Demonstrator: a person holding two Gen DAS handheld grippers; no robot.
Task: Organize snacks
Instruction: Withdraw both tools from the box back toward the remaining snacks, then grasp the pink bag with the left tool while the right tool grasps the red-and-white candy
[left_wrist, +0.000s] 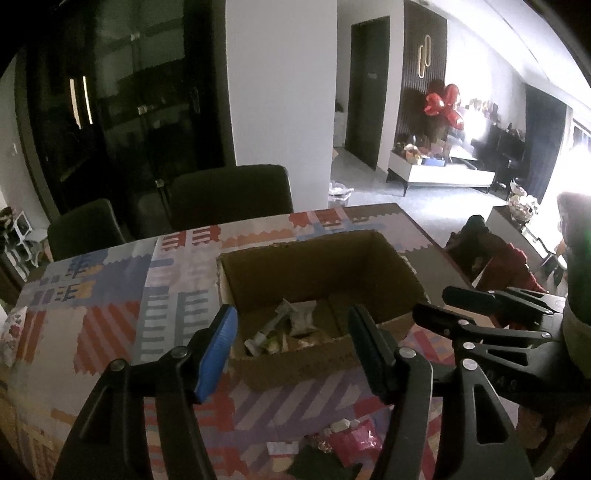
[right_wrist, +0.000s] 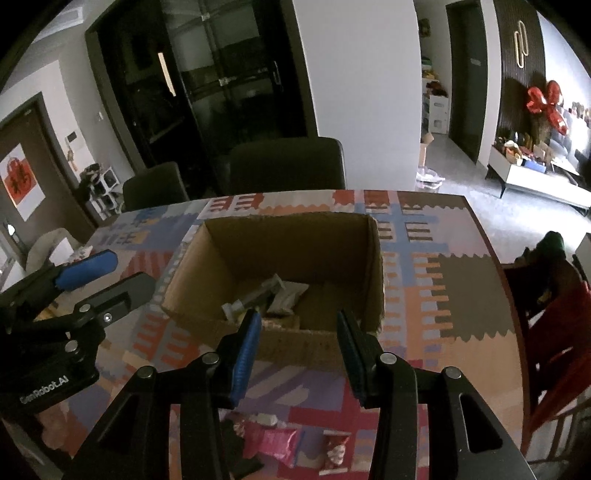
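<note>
Currently, both the left gripper (left_wrist: 291, 347) and the right gripper (right_wrist: 299, 350) are held with fingers apart and nothing between them, above the brown open cardboard box (right_wrist: 373, 266) where several pale snack packets (right_wrist: 280, 295) are gathered. A pink snack packet (right_wrist: 277, 443) is left on the patterned tablecloth (right_wrist: 443, 280); it could be missed, being nearly hidden beneath the fingers.
</note>
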